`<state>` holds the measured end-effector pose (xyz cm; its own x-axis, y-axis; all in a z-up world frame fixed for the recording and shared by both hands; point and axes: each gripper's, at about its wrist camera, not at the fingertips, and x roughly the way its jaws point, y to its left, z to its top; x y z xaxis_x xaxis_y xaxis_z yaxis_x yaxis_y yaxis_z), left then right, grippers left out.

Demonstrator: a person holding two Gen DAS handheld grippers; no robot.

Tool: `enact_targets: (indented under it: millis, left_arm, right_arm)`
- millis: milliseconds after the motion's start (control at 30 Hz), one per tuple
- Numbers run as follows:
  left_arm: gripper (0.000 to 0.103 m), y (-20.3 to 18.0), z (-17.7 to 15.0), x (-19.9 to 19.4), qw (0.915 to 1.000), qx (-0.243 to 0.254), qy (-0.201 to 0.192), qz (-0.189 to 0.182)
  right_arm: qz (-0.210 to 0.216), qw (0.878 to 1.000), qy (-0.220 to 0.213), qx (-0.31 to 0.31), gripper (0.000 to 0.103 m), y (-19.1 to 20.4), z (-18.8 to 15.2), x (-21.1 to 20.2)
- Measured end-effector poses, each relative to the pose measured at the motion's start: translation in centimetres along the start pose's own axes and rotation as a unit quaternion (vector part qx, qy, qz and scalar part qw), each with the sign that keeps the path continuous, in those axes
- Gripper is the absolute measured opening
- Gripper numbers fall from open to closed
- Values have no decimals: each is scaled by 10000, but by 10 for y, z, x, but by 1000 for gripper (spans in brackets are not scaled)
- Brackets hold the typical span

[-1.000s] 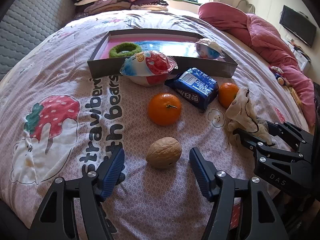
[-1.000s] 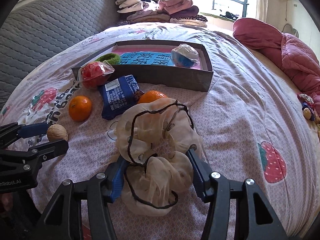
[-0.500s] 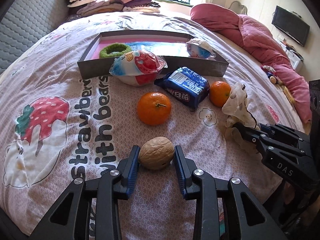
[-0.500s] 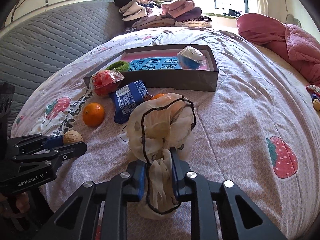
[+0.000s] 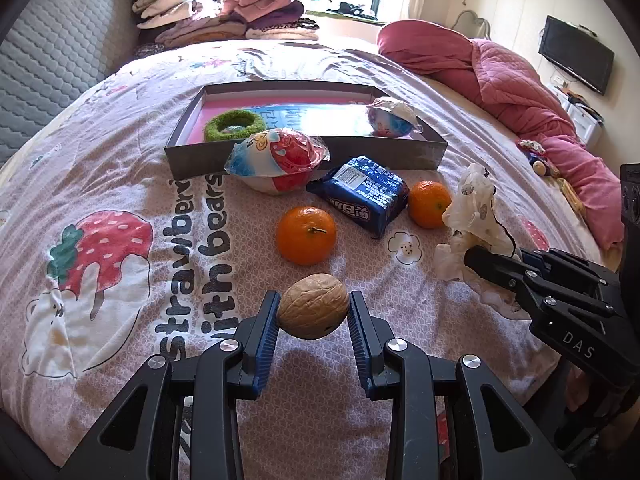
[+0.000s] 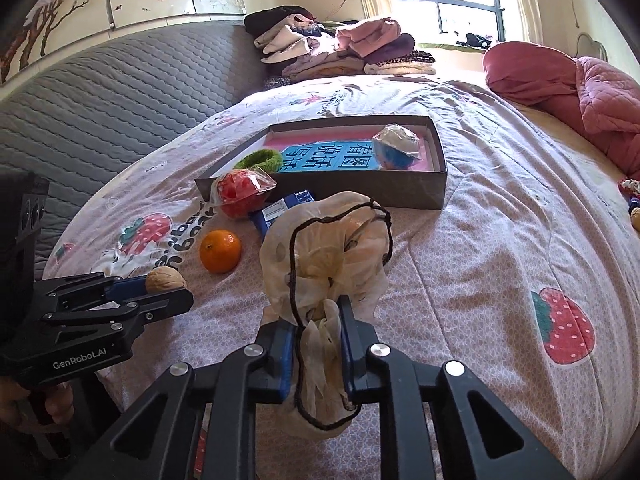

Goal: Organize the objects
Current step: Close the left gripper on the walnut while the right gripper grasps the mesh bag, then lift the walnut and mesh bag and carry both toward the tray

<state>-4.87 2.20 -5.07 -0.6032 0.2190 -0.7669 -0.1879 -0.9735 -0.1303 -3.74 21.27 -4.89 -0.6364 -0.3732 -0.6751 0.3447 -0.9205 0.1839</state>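
Sunlit from a barred window, the bed [image 5: 120,360] wears a pink patterned cover printed with strawberries, a white bear and the bold words "Strawberry with bears", partly hidden by folds. Near the middle of it lies a shallow grey cardboard box [image 5: 304,158] with a pink floor and a blue sheet of large Chinese characters; a fuzzy green ring [image 5: 235,126] and a wrapped blue-and-white ball [image 5: 390,118] lie inside. Against the box's near wall leans a crinkly clear packet holding a red ball [image 5: 276,162]; beside it lies a glossy blue packet [image 5: 362,194] with a white barcode label. Two dimpled oranges rest on the cover, one [image 5: 306,234] near the packet's front, one [image 5: 429,203] at its right end.

The left gripper [image 5: 313,316], marked "GenRobot.AI" on its black body, has its ribbed blue fingers [image 5: 268,332] closed narrowly on a wrinkled brown walnut [image 5: 313,311] just above the cover. The right gripper [image 6: 316,354], lettered "DAS", pinches a sheer cream scrunchie [image 6: 326,256] with dark cord edging tightly between its fingers, the ruffled fabric standing up above them, right of the oranges.
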Motion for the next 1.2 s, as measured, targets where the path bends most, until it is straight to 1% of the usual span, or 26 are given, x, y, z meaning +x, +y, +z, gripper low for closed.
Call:
enact_targets:
  millis: [267,433,533,667,933,1067,1200]
  left_arm:
    - [34,-2,2,-10,9999,33,-156,65]
    - [34,-3,5,-18,9995,50,-297,127]
    - [34,-4,7,-21,9992,64,-362,139]
    - [35,-5,13,-25,9986,117,-480,162]
    - [35,-3,34,-33,9967,168,-779,183]
    - [35,-2,43,-33,9961,186,-851,122]
    - [35,0,56,-30,9953,232,-924,151]
  right_arm:
    - [-42,9999,-144,-49,19,10,3,-11]
    - [-96,9994,-314,-49,19,15,7,-21]
    - [-158,9990,-400,-155,19,20,10,-24]
    - [-131,9983,-531,-199,19,23,14,-28]
    - [23,9970,-741,-239,19,27,35,-32]
    - [-1,9956,-869,-344,19,29,47,-34]
    - [-25,9942,-994,-400,19,29,59,-35]
